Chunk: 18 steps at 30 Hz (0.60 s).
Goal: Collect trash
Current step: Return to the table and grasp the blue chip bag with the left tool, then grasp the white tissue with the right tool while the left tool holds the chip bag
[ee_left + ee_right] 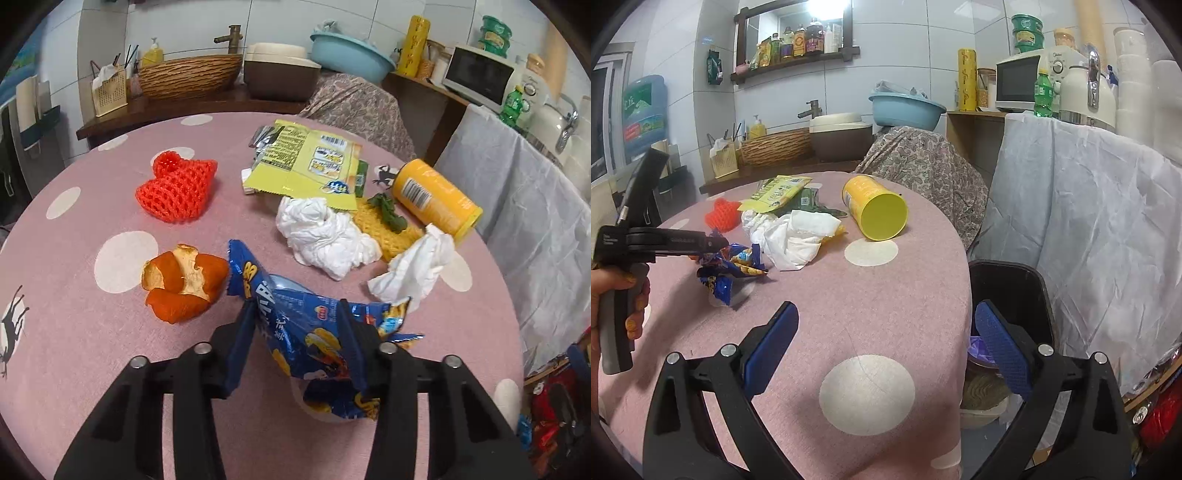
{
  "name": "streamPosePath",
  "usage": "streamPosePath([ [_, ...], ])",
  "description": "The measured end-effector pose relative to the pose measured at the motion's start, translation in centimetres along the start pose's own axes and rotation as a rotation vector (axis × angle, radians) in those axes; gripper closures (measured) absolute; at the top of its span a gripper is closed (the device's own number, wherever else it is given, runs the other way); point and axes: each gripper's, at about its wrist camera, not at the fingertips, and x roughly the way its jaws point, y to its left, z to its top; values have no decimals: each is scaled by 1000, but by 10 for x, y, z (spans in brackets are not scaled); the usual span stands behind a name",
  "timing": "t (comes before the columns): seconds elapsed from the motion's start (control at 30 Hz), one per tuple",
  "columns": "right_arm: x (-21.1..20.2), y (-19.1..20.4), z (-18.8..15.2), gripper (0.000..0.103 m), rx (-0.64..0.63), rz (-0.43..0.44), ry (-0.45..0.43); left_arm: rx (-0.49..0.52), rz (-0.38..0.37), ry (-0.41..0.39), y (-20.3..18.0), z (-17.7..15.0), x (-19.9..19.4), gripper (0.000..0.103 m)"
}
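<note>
the blue snack wrapper (pixel 317 339) is crinkled foil printed with yellow chips and white lettering, torn open at its upper left corner, and it sits at the lower centre of the left wrist view on the pink spotted tablecloth (pixel 92 350). the left gripper (pixel 299 317) has its two fingers on either side of the wrapper, jaws about half closed with the pads pressing the foil in from both sides. in the right wrist view the same wrapper (pixel 733 267) shows at the middle left, under that gripper's tip, with a hand (pixel 613 299) around its handle at the left edge.

other trash lies further up the left wrist frame: an orange peel (pixel 184 282) just left of the wrapper, a red foam net (pixel 177 190) above it, a crumpled white tissue (pixel 325 236) in the centre, a second tissue (pixel 413 269) to its right, a yellow packet (pixel 306 162) above those, and a yellow canister (pixel 436 197) on its side near the table's right edge.

the right gripper (pixel 886 339) stands wide open with nothing between its blue pads (pixel 772 350), over a bare stretch of cloth at the lower centre. the table edge curves down the right of that stretch, and just beyond it stands a black bin (pixel 1008 280), with a draped grey sheet (pixel 1089 229) close behind.
</note>
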Motion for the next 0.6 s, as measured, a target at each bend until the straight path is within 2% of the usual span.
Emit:
streamPosePath([
  [0.2,3,0,0,8,5,13,10,23,21,-2,-3,-5,-1,87],
  [0.4,9,5,1,8,-2,50,17,65,41,-46,-8,-9,-16,90],
  [0.6,28,15,14,8,-11,174,57,50,39,-97,2,-12,-41,91],
])
